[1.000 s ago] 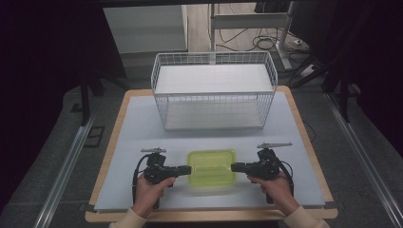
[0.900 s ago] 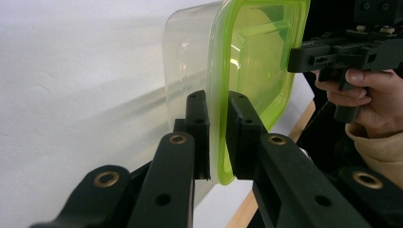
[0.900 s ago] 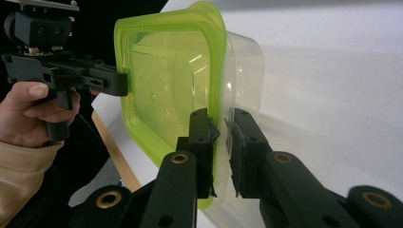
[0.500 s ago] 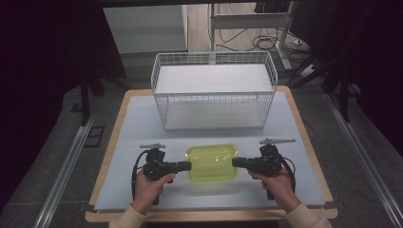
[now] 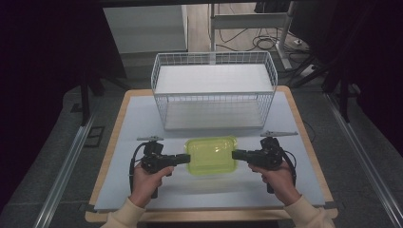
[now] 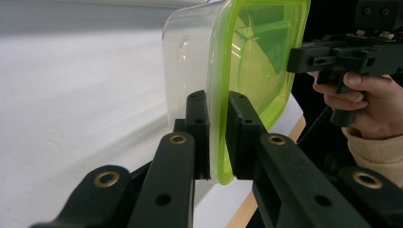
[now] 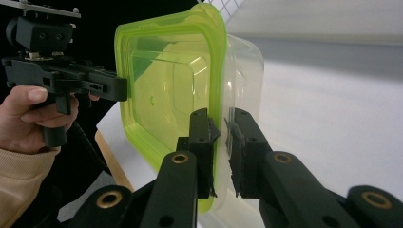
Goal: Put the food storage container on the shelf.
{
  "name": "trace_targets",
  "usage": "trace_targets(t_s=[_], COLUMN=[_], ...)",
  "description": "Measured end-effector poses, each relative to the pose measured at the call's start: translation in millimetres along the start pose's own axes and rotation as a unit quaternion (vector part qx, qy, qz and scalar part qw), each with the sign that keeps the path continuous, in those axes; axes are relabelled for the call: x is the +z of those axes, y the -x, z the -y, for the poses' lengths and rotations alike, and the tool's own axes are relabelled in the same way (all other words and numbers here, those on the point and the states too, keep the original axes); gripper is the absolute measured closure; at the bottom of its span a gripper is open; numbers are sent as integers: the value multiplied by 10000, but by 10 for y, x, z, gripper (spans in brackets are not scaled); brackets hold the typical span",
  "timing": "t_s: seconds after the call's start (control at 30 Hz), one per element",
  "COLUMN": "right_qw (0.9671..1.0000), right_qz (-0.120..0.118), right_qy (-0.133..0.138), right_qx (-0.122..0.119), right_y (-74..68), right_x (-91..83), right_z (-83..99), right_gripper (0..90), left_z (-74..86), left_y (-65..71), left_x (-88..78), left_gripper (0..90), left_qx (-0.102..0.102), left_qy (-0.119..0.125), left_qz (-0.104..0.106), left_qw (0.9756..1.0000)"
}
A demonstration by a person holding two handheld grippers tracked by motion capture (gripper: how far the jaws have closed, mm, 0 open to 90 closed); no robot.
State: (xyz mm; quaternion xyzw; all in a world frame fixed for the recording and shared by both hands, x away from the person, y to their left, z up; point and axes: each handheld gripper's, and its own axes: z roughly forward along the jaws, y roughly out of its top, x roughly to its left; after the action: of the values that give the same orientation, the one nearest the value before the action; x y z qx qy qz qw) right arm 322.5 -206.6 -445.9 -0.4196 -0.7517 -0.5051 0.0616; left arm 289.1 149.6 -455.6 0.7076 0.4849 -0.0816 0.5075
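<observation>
- the lidded container (image 5: 211,155), clear tub under a yellow-green lid, is held just above the near part of the counter (image 5: 142,118), in front of the white wire basket (image 5: 214,90).
- the left tongs (image 5: 183,158) are clamped on its left rim, the right tongs (image 5: 237,155) on its right rim (opposite ends, likely to keep it level).
- in both gripper views the jaws pinch lid edge and tub lip together.
- both hands grip the handles low, tongs pointing inward toward each other, roughly level.

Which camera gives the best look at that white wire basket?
The high view: the whole wire basket stands at the table's far side, beyond the green-lidded box. The right gripper view catches just a corner of its mesh; in the left gripper view I cannot make it out.
</observation>
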Motion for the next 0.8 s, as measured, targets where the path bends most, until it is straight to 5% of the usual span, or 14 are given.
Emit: trace_targets(t_s=[0.8], right_qw=[9994], right_qz=[159], right_qy=[225], right_qx=[-204], right_y=[-111], right_x=[-91], right_z=[-493], right_gripper=[802], left_z=[-492], left_y=[103], left_x=[-129], left_gripper=[814], left_qx=[154], left_qy=[152], left_qz=[-56], left_qw=[9997])
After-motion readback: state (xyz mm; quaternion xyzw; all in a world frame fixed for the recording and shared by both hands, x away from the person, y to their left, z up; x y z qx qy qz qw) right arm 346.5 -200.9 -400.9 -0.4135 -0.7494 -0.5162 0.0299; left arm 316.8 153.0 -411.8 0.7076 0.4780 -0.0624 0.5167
